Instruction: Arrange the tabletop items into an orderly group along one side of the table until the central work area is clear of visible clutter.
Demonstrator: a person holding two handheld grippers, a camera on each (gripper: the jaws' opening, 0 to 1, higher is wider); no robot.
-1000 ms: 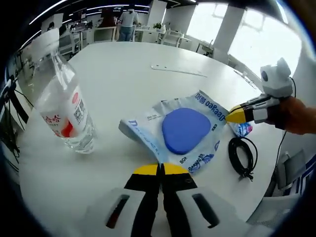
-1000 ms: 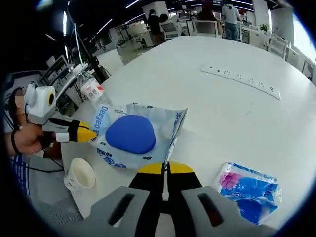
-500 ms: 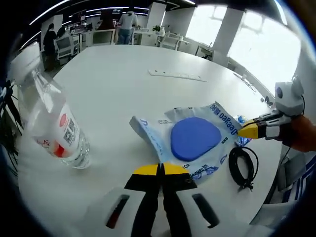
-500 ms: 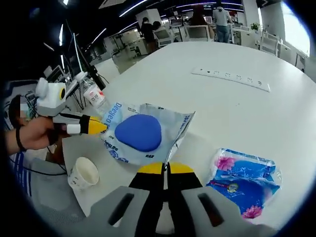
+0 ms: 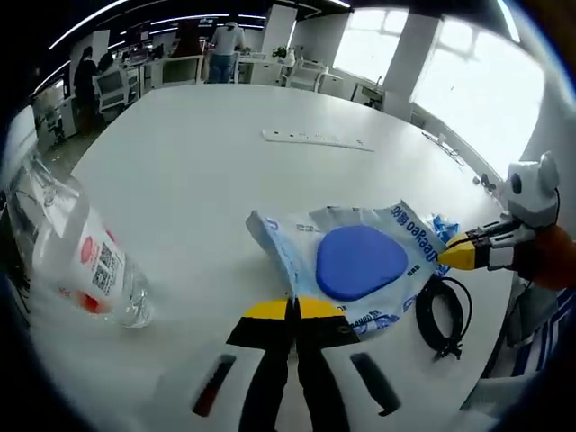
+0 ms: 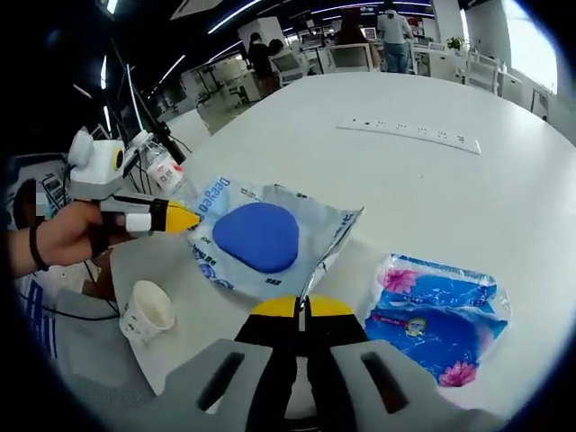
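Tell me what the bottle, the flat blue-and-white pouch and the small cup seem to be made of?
Bottle: clear plastic, apparently; see-through, printed label. Pouch: thin glossy plastic film, probably; it wrinkles and shines. Cup: likely paper; matte off-white, thin rolled rim.

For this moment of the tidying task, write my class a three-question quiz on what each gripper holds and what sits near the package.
1. True or false: the left gripper and right gripper are both shut on edges of the same blue-printed plastic package.
2. Multiple choice: in the left gripper view, what lies on the table just beyond the package, under the right gripper? A) coiled black cable B) spoon C) book
3. Fill in: in the right gripper view, beside the package near the table edge stands a white paper ____.

Key: 1 true; 2 A; 3 cup.
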